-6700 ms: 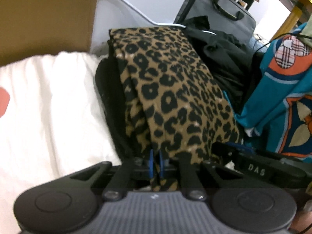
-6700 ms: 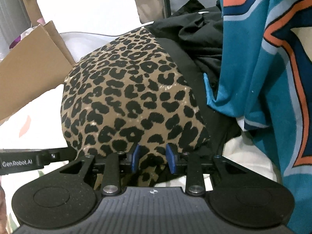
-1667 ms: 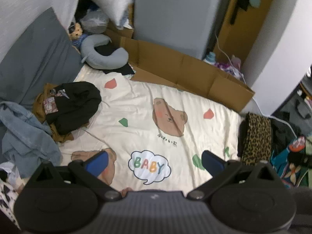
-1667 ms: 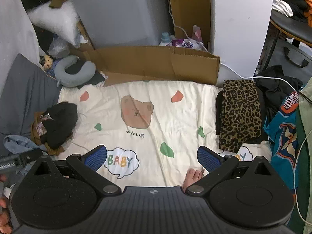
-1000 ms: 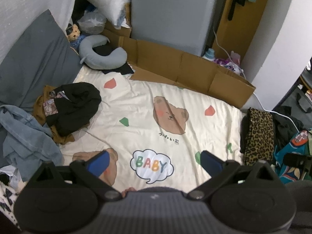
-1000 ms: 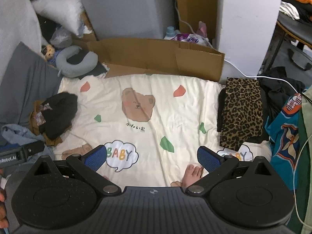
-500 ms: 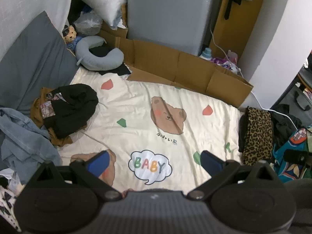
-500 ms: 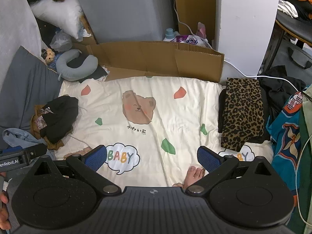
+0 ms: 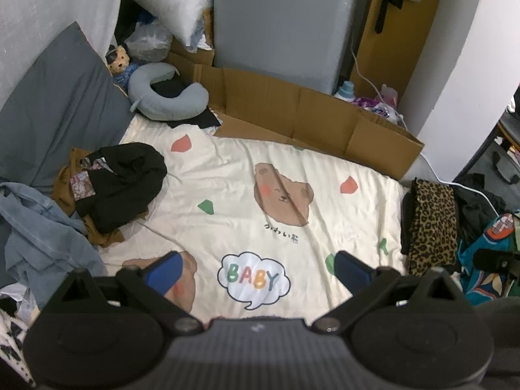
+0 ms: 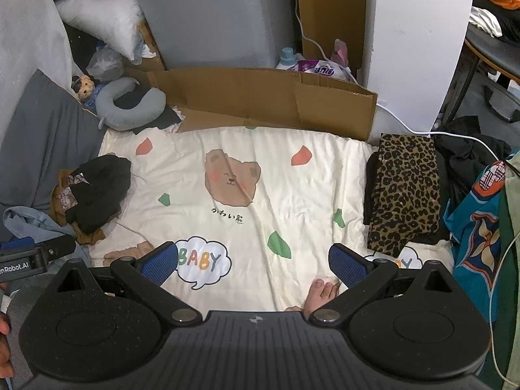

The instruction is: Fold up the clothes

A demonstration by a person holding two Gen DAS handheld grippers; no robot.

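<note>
A folded leopard-print garment (image 9: 430,224) (image 10: 404,188) lies on a black folded piece at the right edge of the cream bear-print blanket (image 9: 247,201) (image 10: 286,191). At the blanket's left edge sits a crumpled heap of black and brown clothes (image 9: 113,185) (image 10: 94,191), with a blue denim garment (image 9: 35,224) beside it. My left gripper (image 9: 256,268) is open and empty, held high over the blanket's near edge. My right gripper (image 10: 253,261) is also open and empty above the blanket.
A cardboard sheet (image 9: 312,120) (image 10: 260,97) stands along the blanket's far side before a grey cabinet (image 9: 279,22). A neck pillow (image 9: 169,97), a grey cushion (image 9: 55,110) and a teal patterned cloth (image 10: 474,227) border the blanket. A person's bare toes (image 10: 320,294) rest on the near edge.
Over the last second both grippers stay open and high, with only small drifts of the view. Earlier they were both shut on the leopard-print garment at the right pile; it now lies released.
</note>
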